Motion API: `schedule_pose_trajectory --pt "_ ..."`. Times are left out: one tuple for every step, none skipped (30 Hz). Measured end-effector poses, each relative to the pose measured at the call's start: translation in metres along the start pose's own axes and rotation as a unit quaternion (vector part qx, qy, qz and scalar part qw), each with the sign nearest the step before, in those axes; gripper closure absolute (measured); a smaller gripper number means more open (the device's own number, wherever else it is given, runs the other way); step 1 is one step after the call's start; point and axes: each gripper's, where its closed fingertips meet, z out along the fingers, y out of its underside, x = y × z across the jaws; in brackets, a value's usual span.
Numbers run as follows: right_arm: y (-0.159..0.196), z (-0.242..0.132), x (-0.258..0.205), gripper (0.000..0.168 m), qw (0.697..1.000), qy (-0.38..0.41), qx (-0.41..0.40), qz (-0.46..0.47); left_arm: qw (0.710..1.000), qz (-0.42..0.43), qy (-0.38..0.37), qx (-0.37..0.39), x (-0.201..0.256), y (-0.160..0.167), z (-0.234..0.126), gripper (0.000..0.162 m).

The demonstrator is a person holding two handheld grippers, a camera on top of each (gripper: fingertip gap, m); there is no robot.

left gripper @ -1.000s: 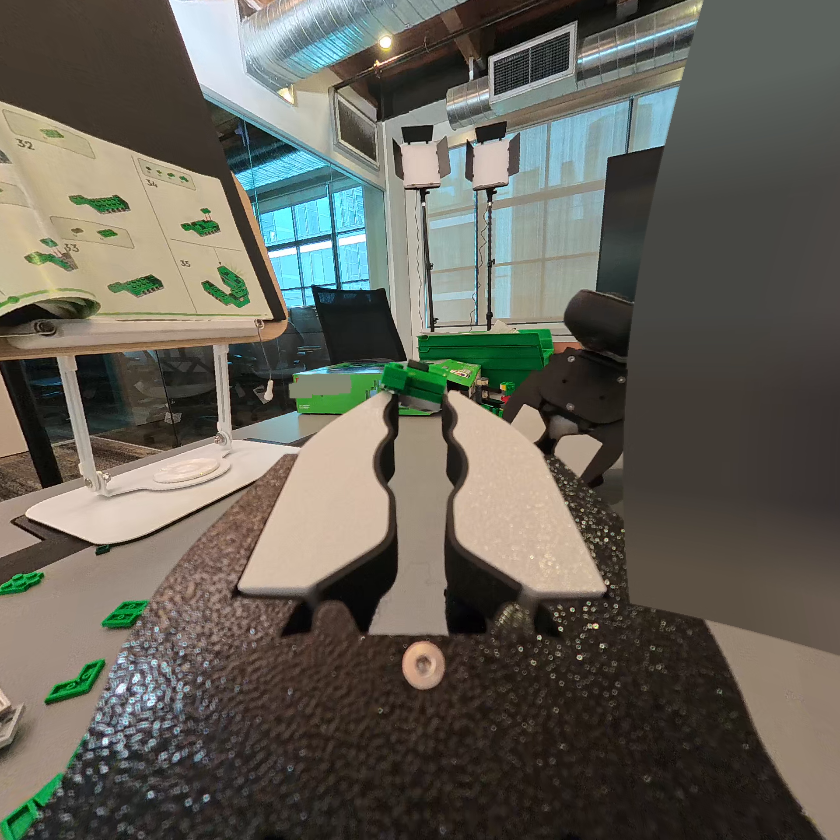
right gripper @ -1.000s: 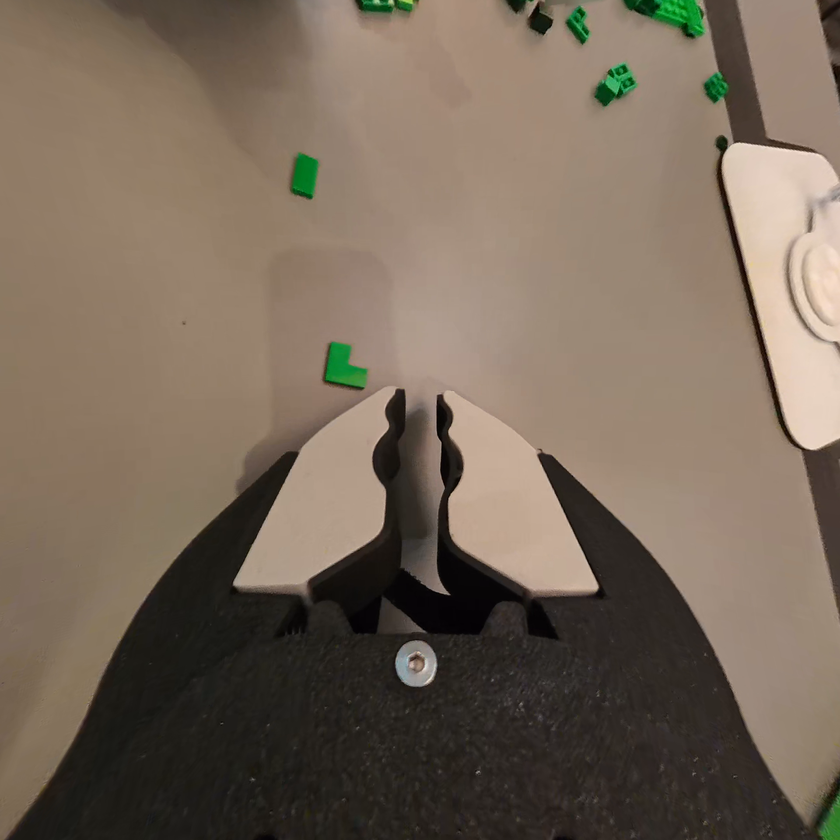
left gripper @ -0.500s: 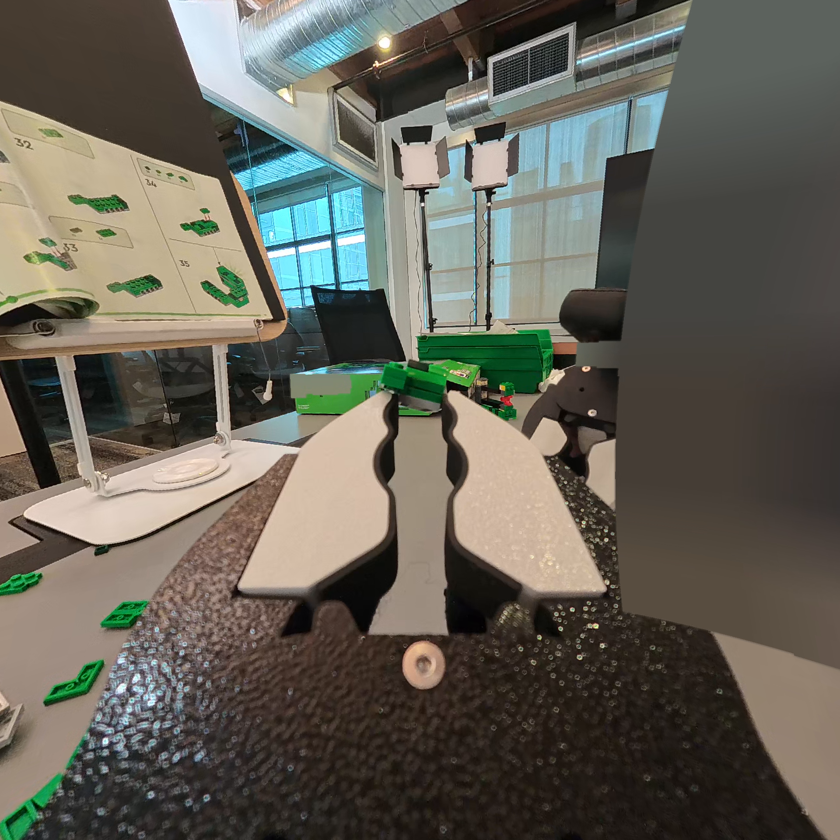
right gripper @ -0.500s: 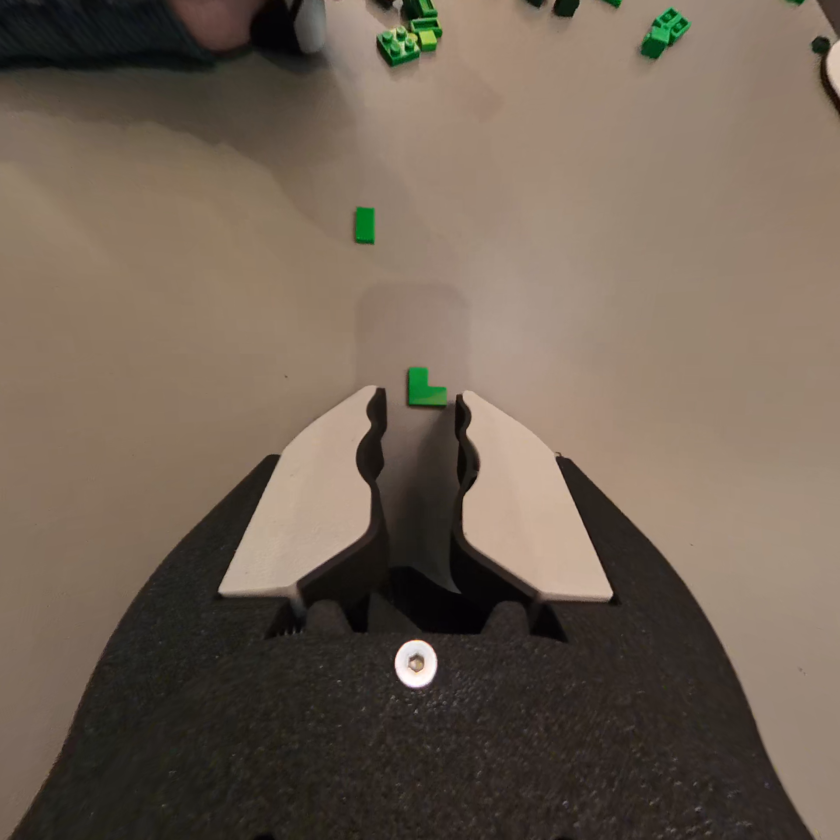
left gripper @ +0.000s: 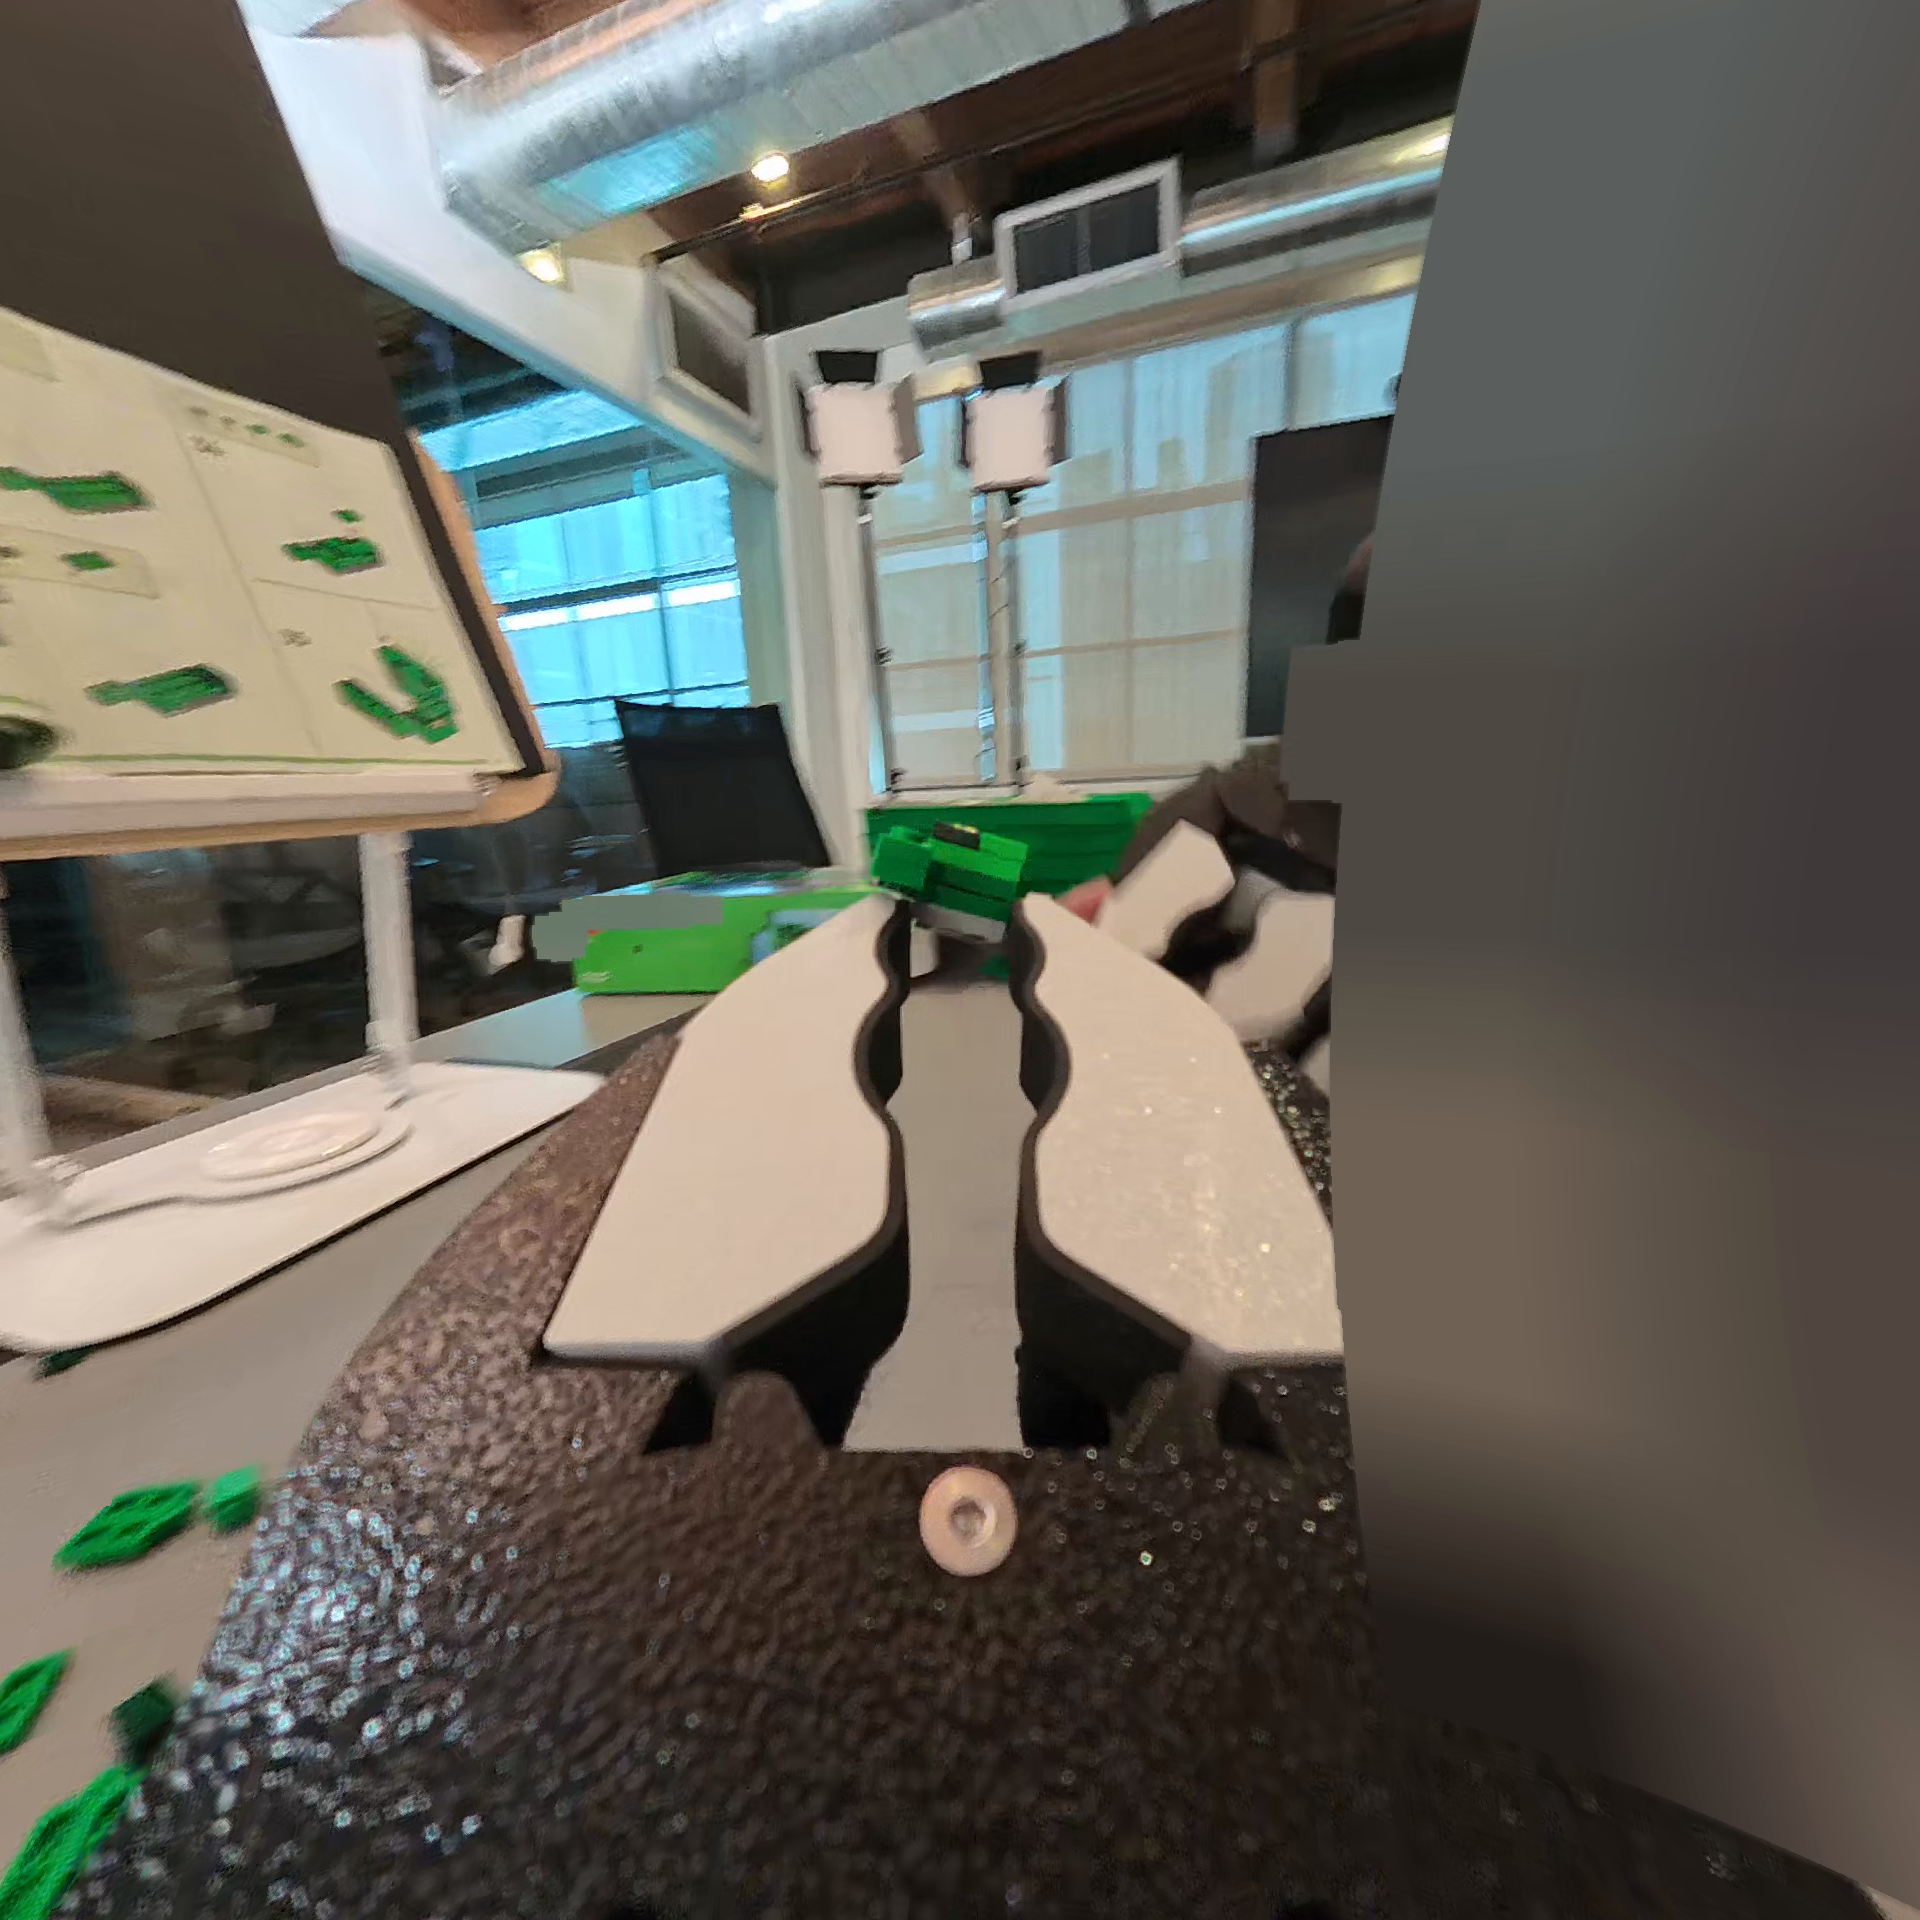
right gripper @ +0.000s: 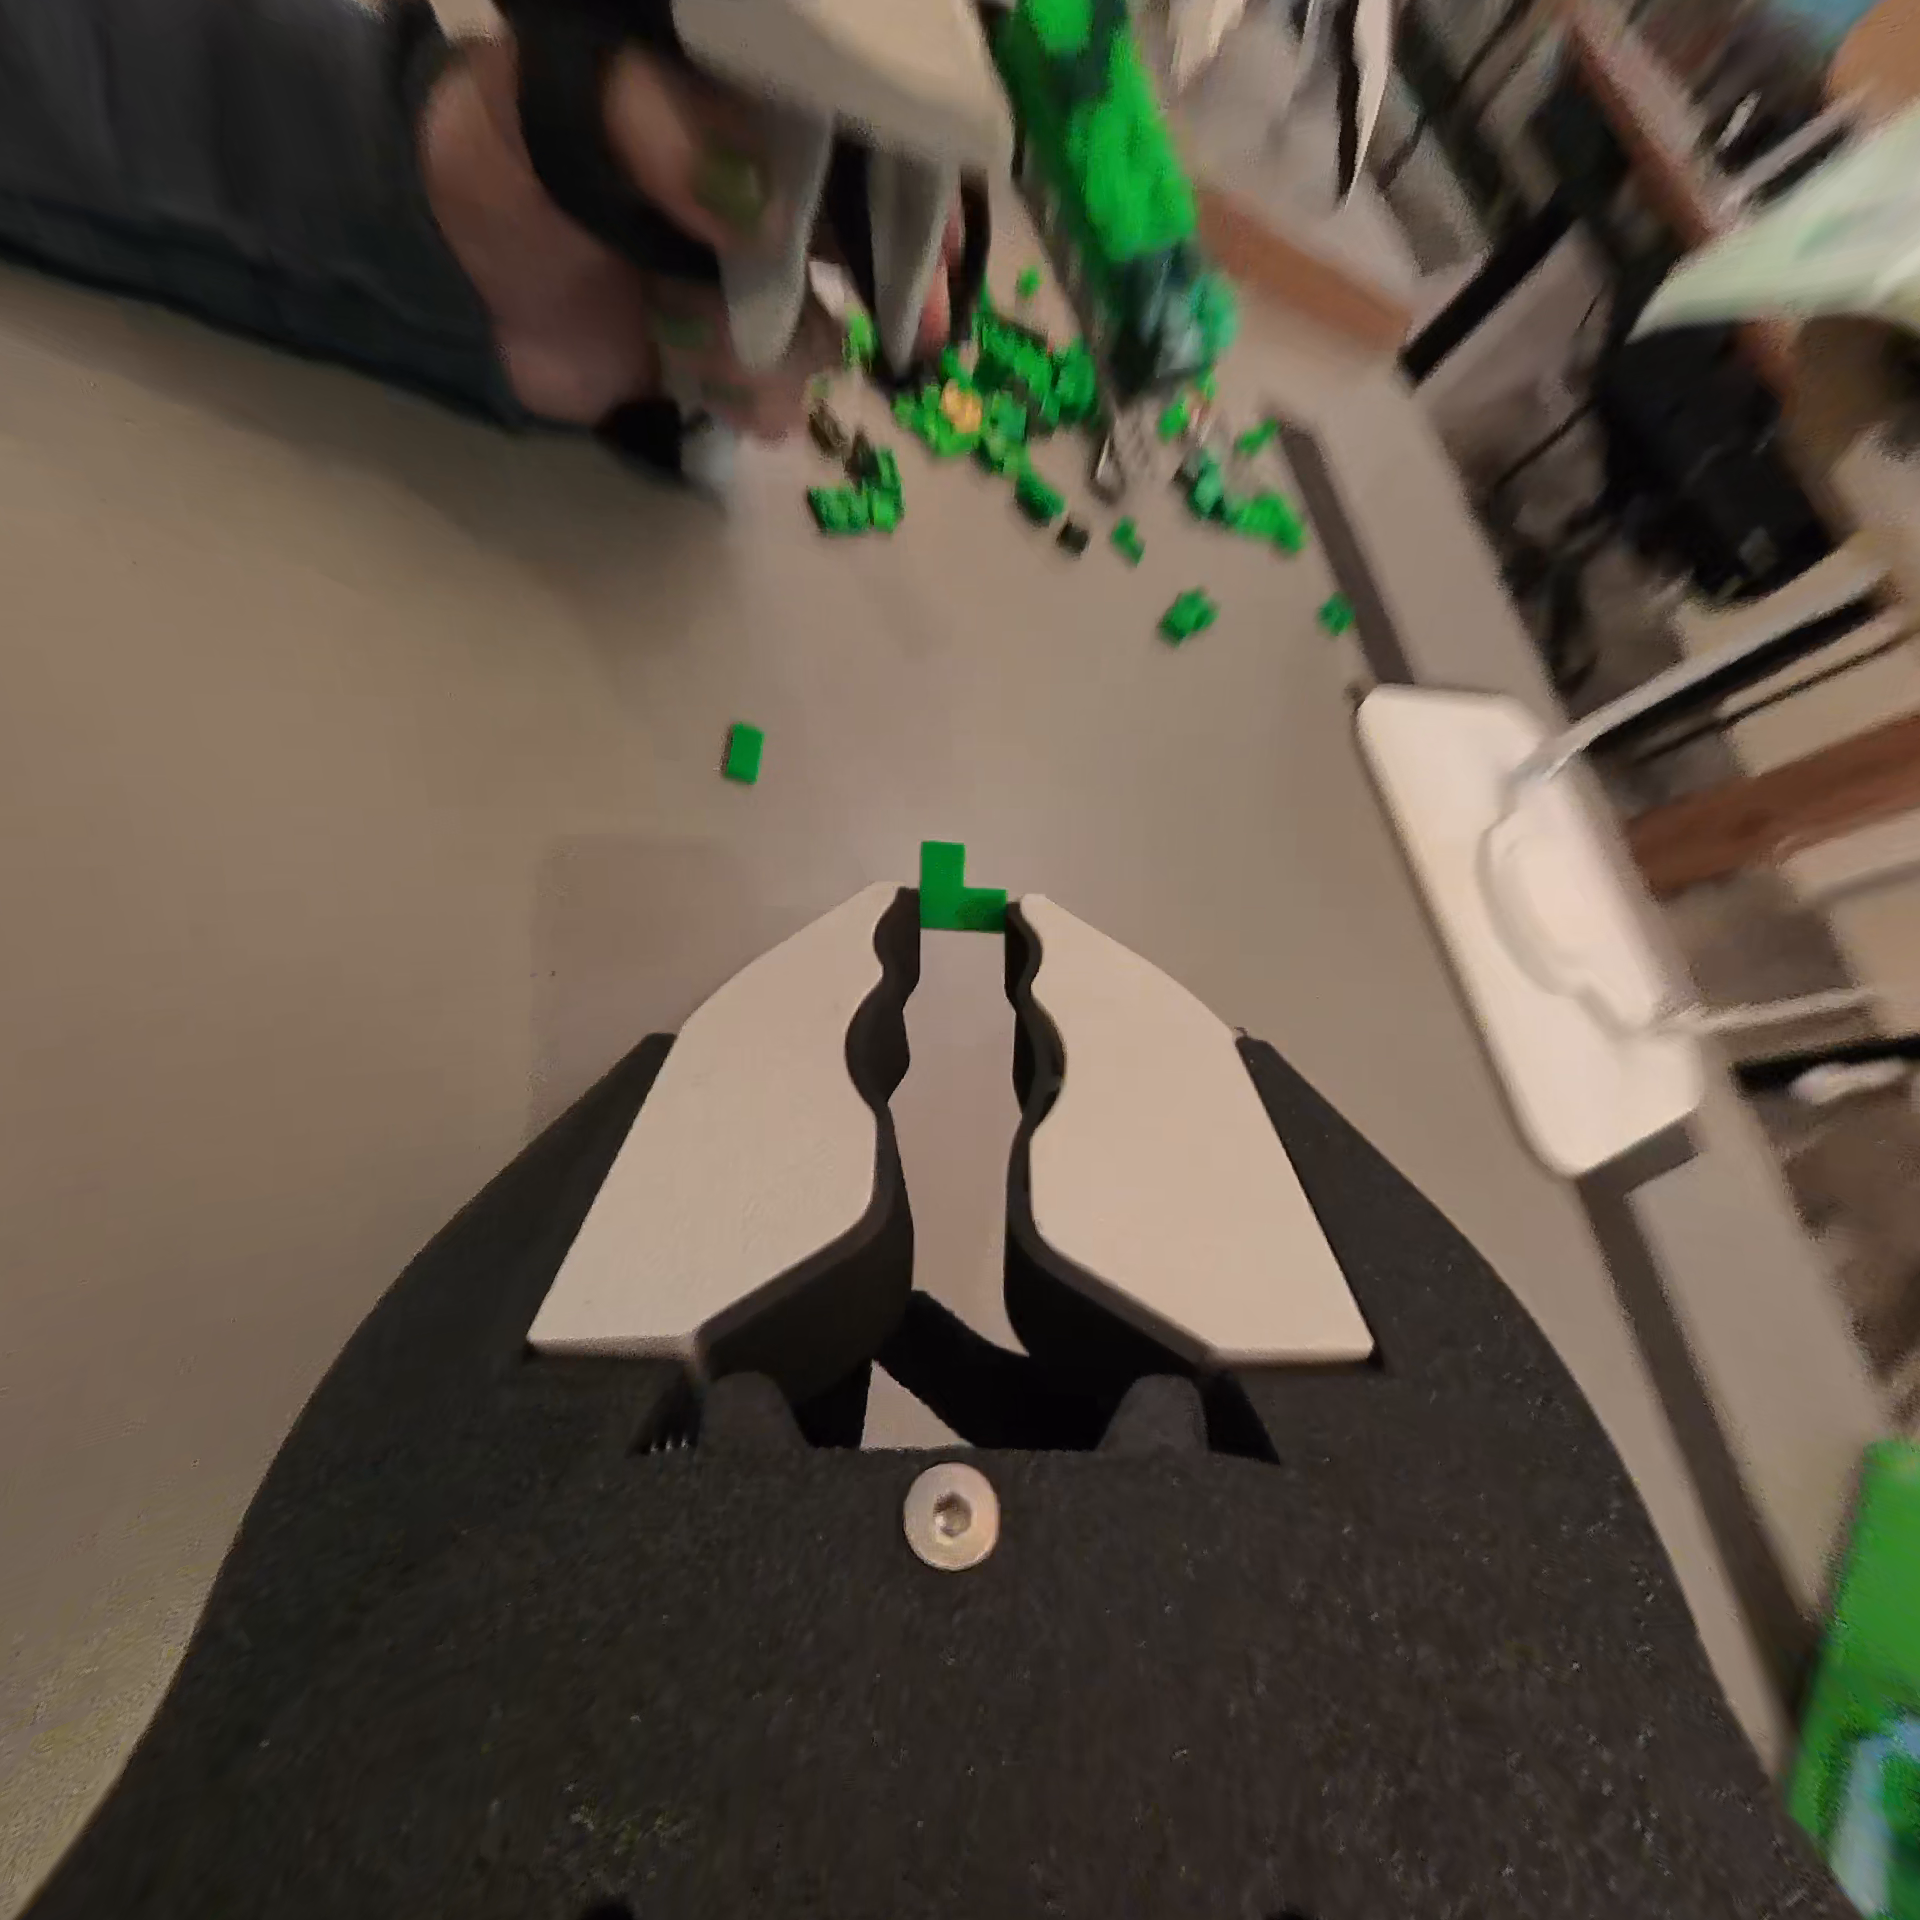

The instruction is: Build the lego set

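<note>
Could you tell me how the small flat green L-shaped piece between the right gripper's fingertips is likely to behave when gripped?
The flat green L-shaped piece looks thin, so it probably weighs little. It looks like rigid plastic, so it should not bend. Its smooth top and low edges may let it slip from the right gripper.

A small green assembly of stacked bricks with a pale underside sits tilted between the left gripper's fingertips. A flat green L-shaped tile is pinched between the right gripper's tips. Ahead of it lie a green rectangular tile and, farther off, a blurred pile of green pieces.
</note>
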Motion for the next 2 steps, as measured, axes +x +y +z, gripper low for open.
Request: schedule_pose_trajectory --pt "-0.012 -0.006 0.005 0.153 0.999 0.01 0.019 -0.023 1.0 -0.008 0.013 0.004 0.003 -0.001 0.0 0.145" --pt "-0.023 -0.011 0.009 0.153 0.998 0.018 0.034 -0.041 0.999 -0.016 0.027 0.007 0.006 -0.001 0.001 0.145"
